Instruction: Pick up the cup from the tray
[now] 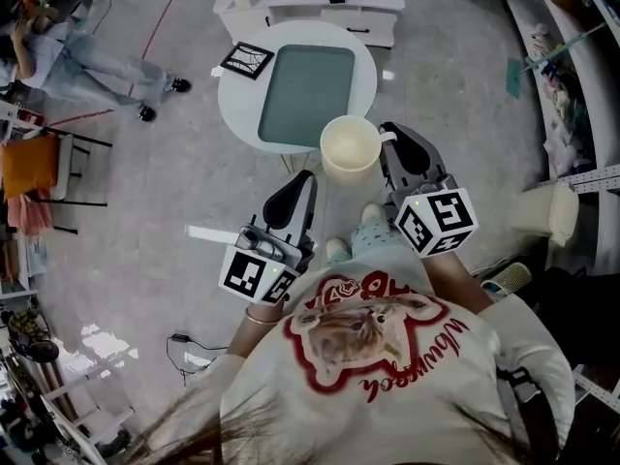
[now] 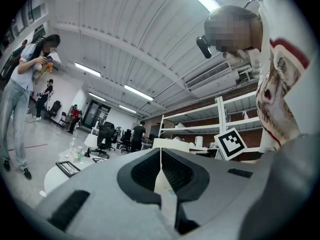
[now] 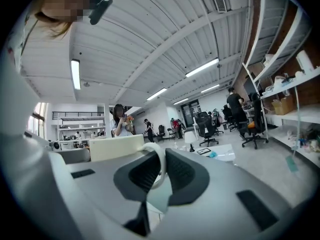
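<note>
Head view: cup [image 1: 349, 151] upright, handle [image 1: 386, 137] pointing right, clamped by right gripper [image 1: 393, 141] fingers; left gripper [image 1: 303, 179] fingers closed, empty

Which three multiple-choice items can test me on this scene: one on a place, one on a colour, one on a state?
1. Where is the cup?
A. In the middle of the tray
B. Held by its handle in the right hand-held gripper
C. On the floor

2. What colour is the tray?
A. Red
B. Grey-green
C. Yellow

3. How do the jaws of the left hand-held gripper stand?
A. Together, with nothing between them
B. Wide apart
C. Shut on the cup

Answers:
1 B: the right gripper view shows the handle between the jaws.
2 B: the head view shows the tray's colour.
3 A: the left gripper view shows the pads meeting.
</note>
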`<state>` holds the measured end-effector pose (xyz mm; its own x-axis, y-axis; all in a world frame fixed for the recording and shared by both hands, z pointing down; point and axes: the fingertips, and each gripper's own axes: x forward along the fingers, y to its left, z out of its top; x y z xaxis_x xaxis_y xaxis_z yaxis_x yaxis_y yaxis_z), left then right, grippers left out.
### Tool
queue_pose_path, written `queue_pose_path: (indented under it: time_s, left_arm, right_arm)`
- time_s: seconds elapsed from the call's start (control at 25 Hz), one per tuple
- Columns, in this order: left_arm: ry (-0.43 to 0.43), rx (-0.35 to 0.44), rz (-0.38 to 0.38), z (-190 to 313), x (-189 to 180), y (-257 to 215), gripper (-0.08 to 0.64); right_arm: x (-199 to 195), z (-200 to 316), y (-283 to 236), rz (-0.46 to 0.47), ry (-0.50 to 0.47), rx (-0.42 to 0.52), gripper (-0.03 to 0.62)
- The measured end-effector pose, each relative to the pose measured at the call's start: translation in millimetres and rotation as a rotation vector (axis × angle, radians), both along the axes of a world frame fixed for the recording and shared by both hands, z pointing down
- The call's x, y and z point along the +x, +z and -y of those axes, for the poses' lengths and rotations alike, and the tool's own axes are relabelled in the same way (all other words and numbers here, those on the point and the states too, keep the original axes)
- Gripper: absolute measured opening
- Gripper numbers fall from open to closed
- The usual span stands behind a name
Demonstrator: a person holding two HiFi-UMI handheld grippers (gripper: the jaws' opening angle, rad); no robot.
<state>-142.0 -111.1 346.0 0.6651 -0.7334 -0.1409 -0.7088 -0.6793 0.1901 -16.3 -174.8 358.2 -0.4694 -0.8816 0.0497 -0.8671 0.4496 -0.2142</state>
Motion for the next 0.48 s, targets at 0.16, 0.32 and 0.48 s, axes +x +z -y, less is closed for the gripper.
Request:
queue_pose_path:
  time_s: [0.16,0.32,0.48]
  left_arm:
    - [0.011,0.022,0.009,-9.8,8.3,-5.0,0.018]
    - [0.013,0.036,0.017,-16.8,21.3,-12.3,0.018]
    - [0.002,0.046,0.018,-30.8,34.9,-21.6,0.018]
  right_arm:
    - [6.8,-17.9,-13.5,0.014,-0.004,0.019,0.046]
    - [18.1,-31.2,-26.9,0.023,-0.021,0.041,0.046]
    - [32.7,-49.9,-40.1,0.038,-0.032,0.055,0.046]
